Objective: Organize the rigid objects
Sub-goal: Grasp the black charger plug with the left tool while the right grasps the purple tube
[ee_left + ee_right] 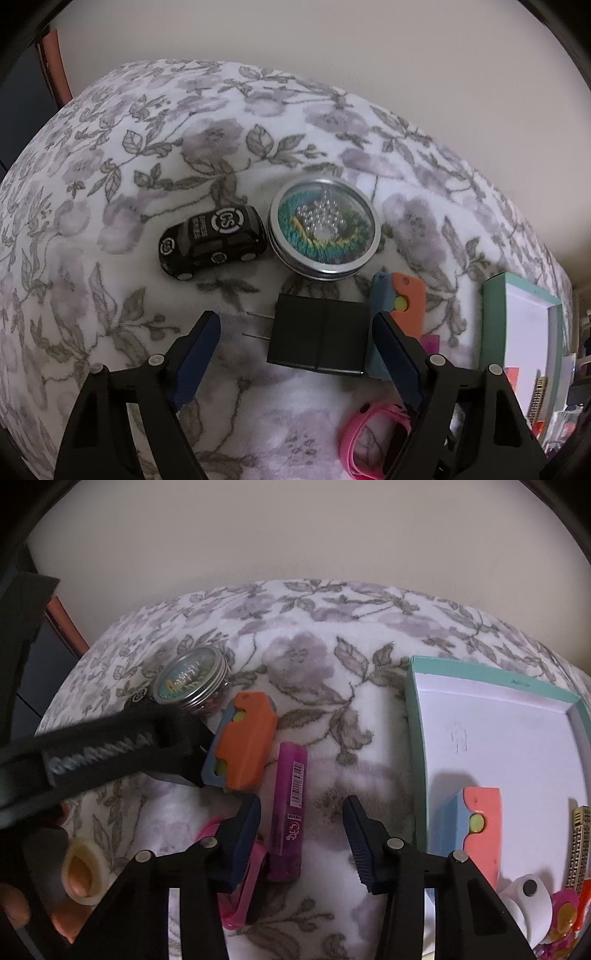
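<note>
Charger (319,338) sits between tilted left hand-held gripper (295,328) fingers.

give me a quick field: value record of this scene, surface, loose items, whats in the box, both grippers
surface: floral blanket
loose items: black toy car, round tin with clear lid, black plug adapter, orange and blue block, purple tube, pink band
box: teal box, white inside, holds a pink and blue block and small items at its near edge
left gripper: open, plug adapter between its jaws, not pressed
right gripper: open, purple tube between its jaws, not pressed
</note>
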A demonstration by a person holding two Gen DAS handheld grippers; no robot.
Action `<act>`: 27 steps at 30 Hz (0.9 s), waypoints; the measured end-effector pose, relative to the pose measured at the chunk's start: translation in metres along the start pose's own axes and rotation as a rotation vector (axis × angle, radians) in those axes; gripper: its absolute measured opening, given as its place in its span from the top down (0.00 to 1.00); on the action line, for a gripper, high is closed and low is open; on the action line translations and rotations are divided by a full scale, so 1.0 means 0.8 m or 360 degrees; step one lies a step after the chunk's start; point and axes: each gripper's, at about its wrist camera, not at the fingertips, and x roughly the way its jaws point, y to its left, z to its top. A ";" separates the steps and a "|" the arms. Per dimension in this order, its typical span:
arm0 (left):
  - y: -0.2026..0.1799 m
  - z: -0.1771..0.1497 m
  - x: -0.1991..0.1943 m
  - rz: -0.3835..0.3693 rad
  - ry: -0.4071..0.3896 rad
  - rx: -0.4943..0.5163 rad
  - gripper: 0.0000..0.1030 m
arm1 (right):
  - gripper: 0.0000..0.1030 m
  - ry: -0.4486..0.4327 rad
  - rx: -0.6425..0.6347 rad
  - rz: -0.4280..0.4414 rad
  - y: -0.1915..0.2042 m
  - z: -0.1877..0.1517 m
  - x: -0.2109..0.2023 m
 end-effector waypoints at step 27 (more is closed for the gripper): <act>-0.001 0.003 -0.029 0.0051 -0.0003 -0.0038 0.33 | 0.80 0.0015 0.0218 0.0236 -0.039 0.000 -0.018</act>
